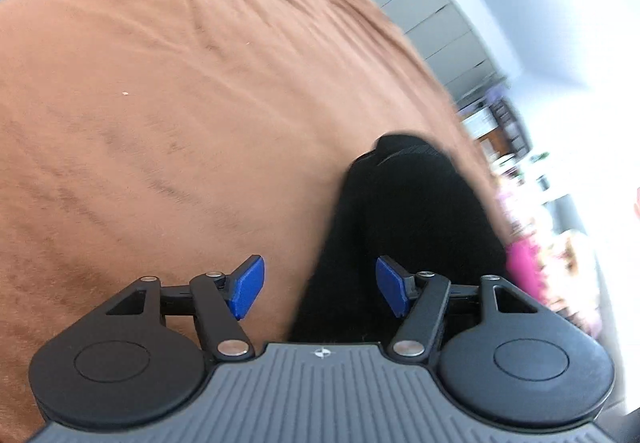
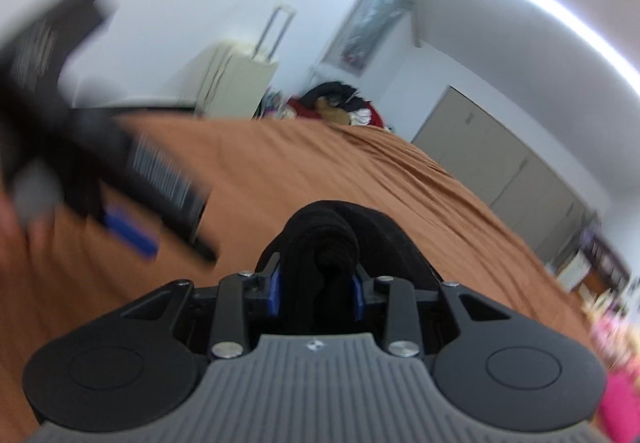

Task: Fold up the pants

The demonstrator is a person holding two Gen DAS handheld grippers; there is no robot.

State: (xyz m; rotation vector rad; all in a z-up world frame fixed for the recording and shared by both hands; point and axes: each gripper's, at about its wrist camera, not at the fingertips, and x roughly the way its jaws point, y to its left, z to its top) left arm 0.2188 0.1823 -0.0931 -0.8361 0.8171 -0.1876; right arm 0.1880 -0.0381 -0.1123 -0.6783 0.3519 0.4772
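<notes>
The black pants (image 1: pixel 404 227) lie on the brown bedspread (image 1: pixel 180 115), near its right edge in the left wrist view. There they form a long dark band running from just under the left gripper (image 1: pixel 320 287) away toward the far right, ending in a bunched, rounded tip. Their long axis follows the line of the gripper's fingers, tilted slightly right.

The left gripper is spread wide, its blue pads (image 1: pixel 248 287) well apart and holding nothing. The right pad sits over the black cloth and the left pad over bare bedspread; whether either touches the fabric cannot be told.

In the right wrist view, the right gripper (image 2: pixel 318 295) is clamped on the pants (image 2: pixel 336 239), with a thick roll of black cloth pinched between its pads (image 2: pixel 274 293). The bundle rises in a hump ahead of the fingers and points away from the camera, over the bedspread (image 2: pixel 320 171). The left gripper (image 2: pixel 132 227) shows as a blurred dark shape with a blue pad at the left of this view, apart from the bundle.

Beyond the bed stand a cream suitcase (image 2: pixel 240 79), a heap of clothes (image 2: pixel 340 103) and a grey wardrobe (image 2: pixel 500 155).
</notes>
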